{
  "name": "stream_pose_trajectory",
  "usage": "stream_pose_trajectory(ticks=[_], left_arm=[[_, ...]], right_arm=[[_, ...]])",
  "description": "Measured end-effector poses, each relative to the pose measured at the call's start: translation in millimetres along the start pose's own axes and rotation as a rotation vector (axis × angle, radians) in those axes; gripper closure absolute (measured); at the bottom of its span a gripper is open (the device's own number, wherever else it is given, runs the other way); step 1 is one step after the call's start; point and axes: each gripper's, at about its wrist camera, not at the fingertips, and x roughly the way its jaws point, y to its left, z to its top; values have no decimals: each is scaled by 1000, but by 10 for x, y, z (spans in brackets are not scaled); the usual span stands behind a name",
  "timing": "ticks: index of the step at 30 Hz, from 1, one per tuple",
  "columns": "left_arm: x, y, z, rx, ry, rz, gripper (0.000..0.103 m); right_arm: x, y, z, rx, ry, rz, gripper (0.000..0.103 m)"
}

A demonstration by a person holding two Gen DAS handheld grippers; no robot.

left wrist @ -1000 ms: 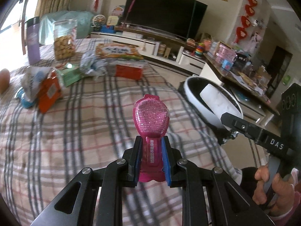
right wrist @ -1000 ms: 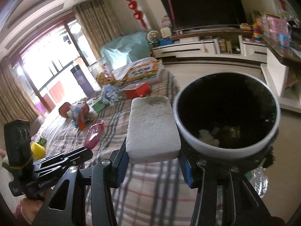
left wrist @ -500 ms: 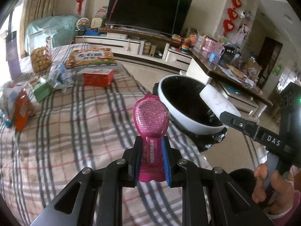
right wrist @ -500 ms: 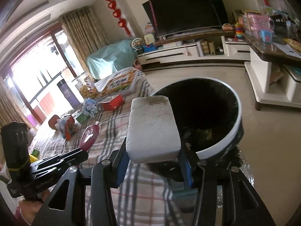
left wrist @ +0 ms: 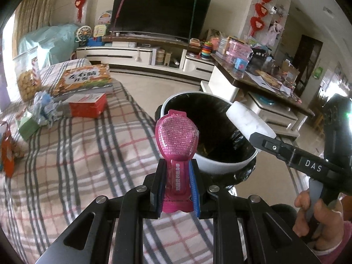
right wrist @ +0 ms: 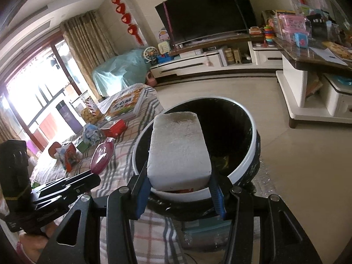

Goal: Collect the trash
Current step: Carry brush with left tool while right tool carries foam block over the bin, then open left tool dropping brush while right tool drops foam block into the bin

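Note:
My left gripper (left wrist: pixel 176 187) is shut on a pink plastic pouch (left wrist: pixel 177 138), held above the plaid-covered table edge, just left of the white trash bin with a black liner (left wrist: pixel 220 165). My right gripper (right wrist: pixel 179 193) is shut on a white foam block (right wrist: pixel 178 149) and holds it over the near rim of the bin (right wrist: pixel 253 140). The foam block (left wrist: pixel 248 121) and right gripper also show in the left wrist view at the bin's right rim. The pouch (right wrist: pixel 102 157) and the left gripper (right wrist: pixel 72 183) show in the right wrist view. Some trash lies at the bin's bottom.
On the plaid cloth (left wrist: pixel 66 154) lie a red box (left wrist: pixel 88 105), a large book (left wrist: pixel 83 79), crumpled blue-white wrapping (left wrist: pixel 44 107), a green box (left wrist: pixel 28 125), an orange packet (left wrist: pixel 7 151) and a cookie jar (left wrist: pixel 26 77). A TV stand (left wrist: pixel 143 55) and cluttered side table (left wrist: pixel 253 74) stand behind the bin.
Both grippers have swung right toward the bin with their loads. The bin now sits closer in the left view, and the foam block has come over the bin's rim.

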Motion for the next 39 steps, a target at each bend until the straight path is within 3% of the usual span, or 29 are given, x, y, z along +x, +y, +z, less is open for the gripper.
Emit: stream_pose_trajectory(ticks=[39], left_arm=[[669, -277, 444, 85, 28, -10, 84]], right_arm=[[325, -285, 326, -14, 31, -58, 51]])
